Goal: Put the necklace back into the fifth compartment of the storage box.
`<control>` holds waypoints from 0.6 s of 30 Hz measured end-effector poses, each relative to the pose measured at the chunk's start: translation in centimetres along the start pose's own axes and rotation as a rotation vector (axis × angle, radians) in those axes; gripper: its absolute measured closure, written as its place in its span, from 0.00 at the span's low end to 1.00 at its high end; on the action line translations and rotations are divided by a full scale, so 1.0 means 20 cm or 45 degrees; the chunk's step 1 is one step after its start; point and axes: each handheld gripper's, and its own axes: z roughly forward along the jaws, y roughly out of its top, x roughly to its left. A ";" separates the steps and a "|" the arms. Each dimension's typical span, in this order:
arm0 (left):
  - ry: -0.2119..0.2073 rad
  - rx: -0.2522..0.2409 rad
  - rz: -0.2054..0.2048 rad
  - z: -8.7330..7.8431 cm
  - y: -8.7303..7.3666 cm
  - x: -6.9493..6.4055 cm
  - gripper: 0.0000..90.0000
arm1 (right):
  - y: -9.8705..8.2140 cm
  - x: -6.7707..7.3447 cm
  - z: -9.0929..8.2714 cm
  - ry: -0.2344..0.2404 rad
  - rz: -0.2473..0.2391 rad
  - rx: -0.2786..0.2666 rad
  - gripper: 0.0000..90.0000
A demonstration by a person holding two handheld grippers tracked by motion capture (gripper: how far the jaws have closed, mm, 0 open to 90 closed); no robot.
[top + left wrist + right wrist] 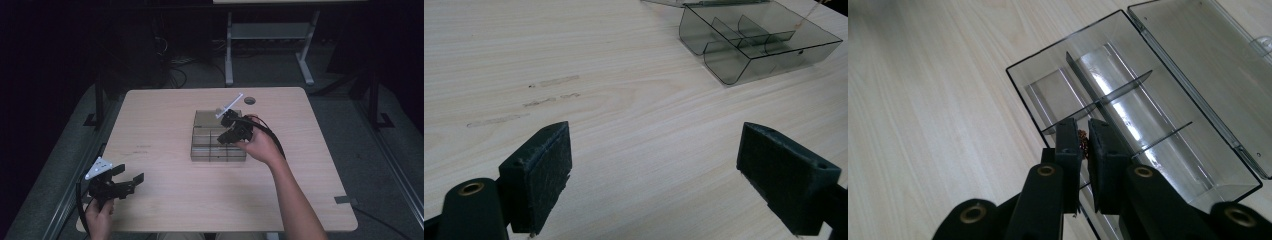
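Right claw (1083,145), pinching a small reddish-brown item (1081,141), hung directly over the open compartment box (1128,107); left claw (654,170) gaped wide, well apart.

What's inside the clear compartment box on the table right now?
The compartment box looks empty: bare divided sections with thin partitions, its lid lying open. The right claw covers one near section and pinches a small reddish-brown thing too hidden to identify.

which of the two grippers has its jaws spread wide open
The left gripper, resting near the table's front left corner; the right gripper over the compartment box is pinched shut on something small.
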 end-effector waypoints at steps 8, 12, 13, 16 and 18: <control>0.000 0.001 0.000 0.00 0.00 0.00 0.16 | 0.00 -0.04 0.07 0.000 0.023 0.054 0.92; 0.006 -0.008 -0.008 0.00 0.00 0.00 0.16 | 0.00 -0.05 0.11 -0.002 0.033 0.079 0.92; 0.006 -0.009 -0.010 0.00 0.00 0.01 0.16 | 0.00 -0.06 0.12 -0.001 0.035 0.084 0.92; 0.004 -0.010 -0.013 0.00 0.00 0.01 0.16 | 0.00 -0.06 0.14 -0.001 0.043 0.096 0.92; 0.005 -0.006 -0.008 0.00 0.00 0.00 0.16 | -0.01 -0.07 0.15 0.002 0.049 0.105 0.92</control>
